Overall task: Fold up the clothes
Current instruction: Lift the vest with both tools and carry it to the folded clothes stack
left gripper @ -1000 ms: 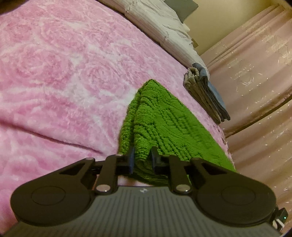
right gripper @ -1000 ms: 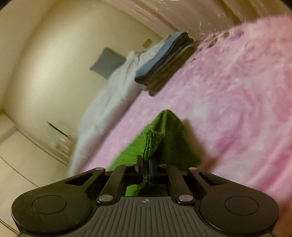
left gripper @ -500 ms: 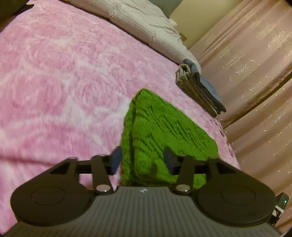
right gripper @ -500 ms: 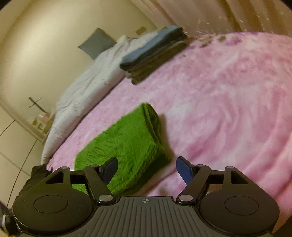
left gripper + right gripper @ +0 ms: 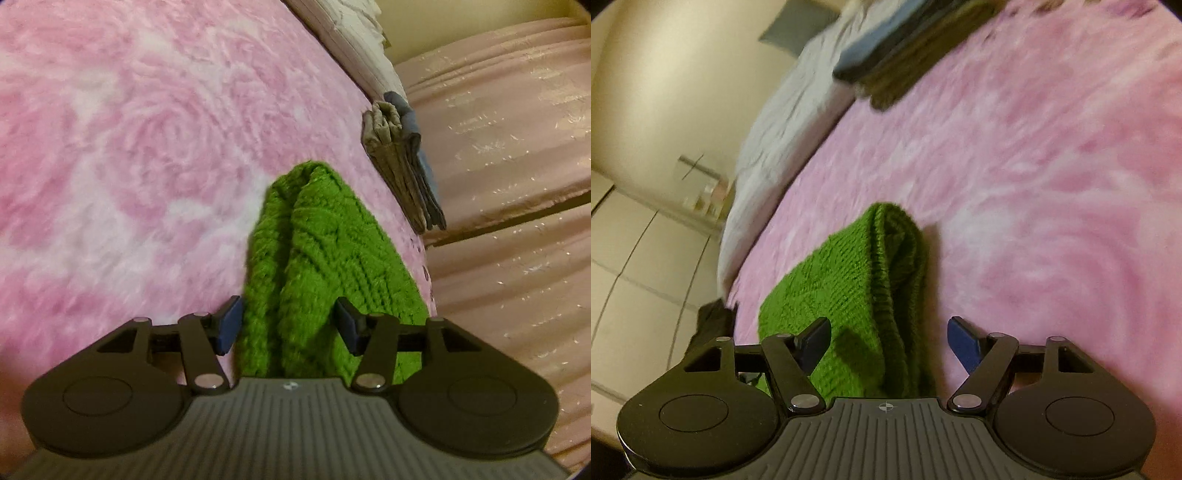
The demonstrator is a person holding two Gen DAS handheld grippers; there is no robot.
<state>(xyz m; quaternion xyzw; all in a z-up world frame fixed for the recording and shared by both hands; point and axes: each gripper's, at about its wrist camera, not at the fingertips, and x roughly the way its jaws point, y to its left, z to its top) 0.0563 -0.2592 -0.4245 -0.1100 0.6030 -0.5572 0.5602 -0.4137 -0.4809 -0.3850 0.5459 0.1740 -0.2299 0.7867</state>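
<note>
Your green knitted sweater (image 5: 325, 258) lies folded on the pink fleecy blanket (image 5: 129, 147) covering the bed. Your left hand-held gripper (image 5: 288, 325) points low along its length, fingers spread apart on either side of the fold, gripping nothing. Your right hand-held gripper (image 5: 890, 339) is likewise released, wide open over the sweater's (image 5: 849, 288) near end, its right finger above bare blanket (image 5: 1052, 184). A stack of folded clothes (image 5: 402, 162) sits well apart, near the curtain (image 5: 509, 147).
</note>
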